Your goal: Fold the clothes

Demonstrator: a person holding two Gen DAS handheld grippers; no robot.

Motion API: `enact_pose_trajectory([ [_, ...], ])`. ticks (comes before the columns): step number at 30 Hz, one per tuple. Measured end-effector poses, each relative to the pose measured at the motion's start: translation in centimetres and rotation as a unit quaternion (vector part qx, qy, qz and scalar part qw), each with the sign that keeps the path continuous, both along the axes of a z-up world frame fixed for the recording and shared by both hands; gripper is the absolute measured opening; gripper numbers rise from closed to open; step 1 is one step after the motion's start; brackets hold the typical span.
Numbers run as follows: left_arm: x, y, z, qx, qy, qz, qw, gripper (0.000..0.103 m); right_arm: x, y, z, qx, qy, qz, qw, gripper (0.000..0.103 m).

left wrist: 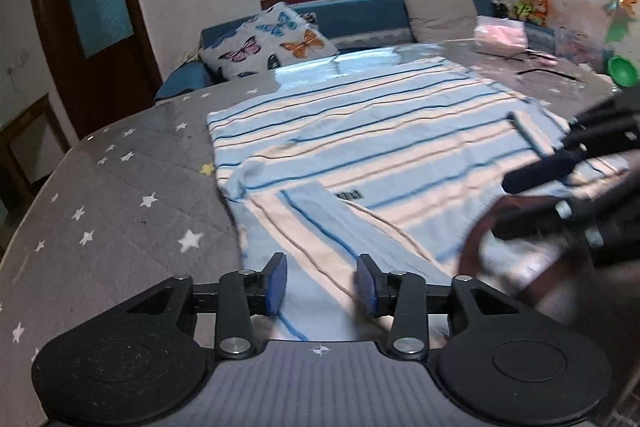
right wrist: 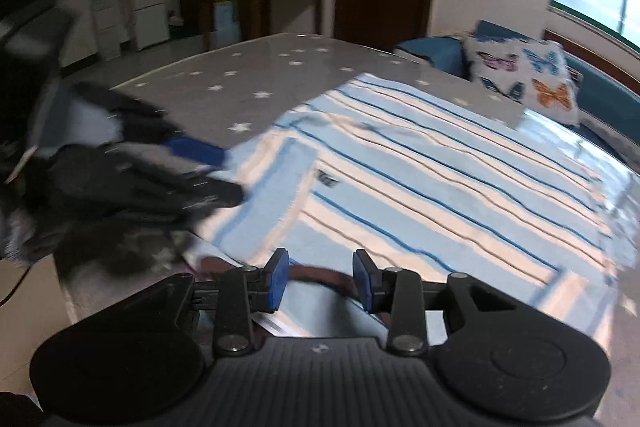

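Left gripper [left wrist: 322,285]: pads apart, nothing pinched, poised just above the near edge of the shirt [left wrist: 380,131]. Shirt, blue and cream striped, spread flat on the grey star-print table [left wrist: 120,187], label visible near the middle. Right gripper [right wrist: 320,281]: pads likewise apart, nothing between them, over the shirt's near edge, with a brown curved band [right wrist: 320,273] showing in the gap; what it is cannot be told. Butterfly pillow [right wrist: 524,75] beyond, on a blue sofa [right wrist: 608,95].

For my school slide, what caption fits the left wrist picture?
Open left hand-held gripper over a striped shirt on a starry table.
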State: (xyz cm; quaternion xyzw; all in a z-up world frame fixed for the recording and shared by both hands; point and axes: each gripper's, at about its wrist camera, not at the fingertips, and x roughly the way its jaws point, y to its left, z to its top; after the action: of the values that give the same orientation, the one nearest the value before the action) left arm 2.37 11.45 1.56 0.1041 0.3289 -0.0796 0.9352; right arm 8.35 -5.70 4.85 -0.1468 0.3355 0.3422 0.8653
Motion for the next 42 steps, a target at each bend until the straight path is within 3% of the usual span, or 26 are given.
enact_pose_trajectory([
  [3,-1.6,-1.1,-0.3,0.011,-0.007,-0.025,0.9996,0.047,-0.3,-1.0,-0.1,0.0,0.004,-0.007,1.0,0.035],
  [7,-2.9,-2.4,-1.1,0.055,-0.019,-0.049,0.9971,0.048,-1.3,-0.2,0.0,0.008,0.001,0.014,1.0,0.036],
  [16,-3.7,-1.7,-1.3,0.043,-0.019,-0.043,0.998,0.051,-1.7,3.4,-1.1,0.001,-0.005,0.064,0.998,0.036],
  [29,-4.4,-1.3,-1.0,0.042,-0.023,-0.043,0.998,0.052,-2.5,3.4,-2.2,-0.029,-0.017,0.089,0.996,0.035],
  [35,-5.6,-1.3,-0.3,0.06,-0.033,-0.073,0.995,0.053,-2.8,0.5,-0.7,-0.011,-0.017,0.07,0.997,0.04],
  [42,-6.2,-2.6,-0.7,0.087,-0.036,-0.137,0.9861,0.058,-3.7,-5.6,0.2,-0.052,-0.033,0.017,0.998,0.05],
])
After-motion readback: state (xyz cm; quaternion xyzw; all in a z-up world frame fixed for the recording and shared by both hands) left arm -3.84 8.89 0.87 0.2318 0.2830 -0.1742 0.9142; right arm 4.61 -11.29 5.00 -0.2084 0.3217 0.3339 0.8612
